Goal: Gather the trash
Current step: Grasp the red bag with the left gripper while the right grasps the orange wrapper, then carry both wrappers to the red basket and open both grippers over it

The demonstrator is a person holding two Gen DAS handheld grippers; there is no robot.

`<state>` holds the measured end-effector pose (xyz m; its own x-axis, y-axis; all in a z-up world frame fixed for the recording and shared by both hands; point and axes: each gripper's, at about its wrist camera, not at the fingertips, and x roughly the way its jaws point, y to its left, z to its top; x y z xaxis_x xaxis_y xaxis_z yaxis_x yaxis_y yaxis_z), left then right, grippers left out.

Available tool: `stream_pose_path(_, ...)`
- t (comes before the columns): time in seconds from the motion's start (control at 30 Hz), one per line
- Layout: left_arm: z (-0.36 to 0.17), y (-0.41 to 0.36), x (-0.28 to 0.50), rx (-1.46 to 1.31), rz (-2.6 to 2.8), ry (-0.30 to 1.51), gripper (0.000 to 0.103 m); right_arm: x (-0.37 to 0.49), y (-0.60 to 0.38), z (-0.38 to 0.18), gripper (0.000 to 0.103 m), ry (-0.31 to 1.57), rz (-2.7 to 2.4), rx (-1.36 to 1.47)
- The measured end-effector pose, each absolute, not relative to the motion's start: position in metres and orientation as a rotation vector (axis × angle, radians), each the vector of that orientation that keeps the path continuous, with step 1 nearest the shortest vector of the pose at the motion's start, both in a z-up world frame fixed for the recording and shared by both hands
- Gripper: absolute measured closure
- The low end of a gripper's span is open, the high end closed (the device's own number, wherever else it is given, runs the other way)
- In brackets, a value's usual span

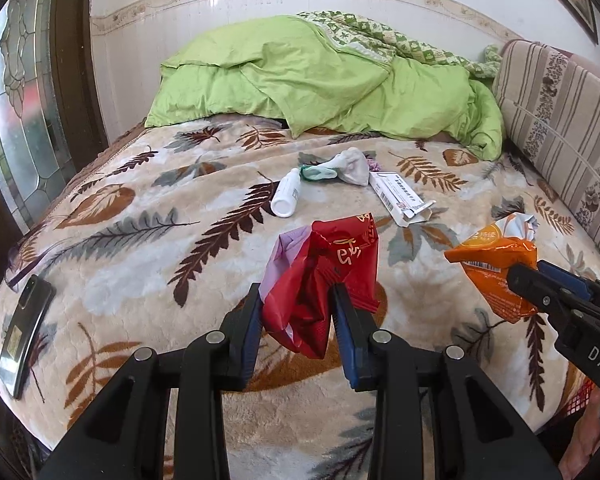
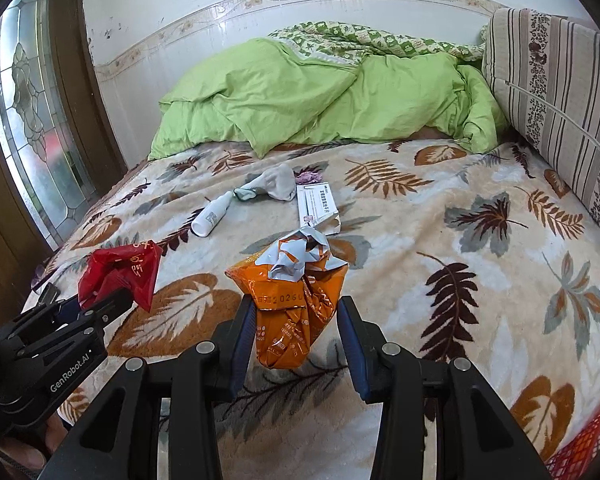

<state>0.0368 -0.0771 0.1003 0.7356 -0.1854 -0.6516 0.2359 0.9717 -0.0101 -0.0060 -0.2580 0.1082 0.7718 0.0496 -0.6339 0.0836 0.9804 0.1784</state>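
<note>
My left gripper (image 1: 296,300) is shut on a crumpled red snack wrapper (image 1: 332,276) held above the bed; the same red wrapper (image 2: 120,270) shows at the left of the right wrist view. My right gripper (image 2: 298,306) is shut on a crumpled orange snack bag (image 2: 296,304) with a silver inner lining; the orange bag (image 1: 496,268) appears at the right of the left wrist view. Farther back on the blanket lie a white bottle (image 1: 286,198) on its side, a crumpled grey-white sock (image 1: 350,166) and a torn white carton (image 1: 398,198).
A leaf-patterned blanket (image 1: 140,240) covers the bed. A green duvet (image 1: 320,80) is bunched at the far end, and a striped cushion (image 1: 560,120) lines the right side. A dark phone (image 1: 26,330) lies near the bed's left edge. A red mesh basket (image 2: 584,444) shows at the lower right.
</note>
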Motion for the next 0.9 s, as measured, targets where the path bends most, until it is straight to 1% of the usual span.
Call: stream_pose_path(0.9,0.0942,-0.0835,0.0464,0.101,-0.227,0.712,0.071,0.0033,-0.2497,0.1022,0.059,0.707,-0.004,0.180)
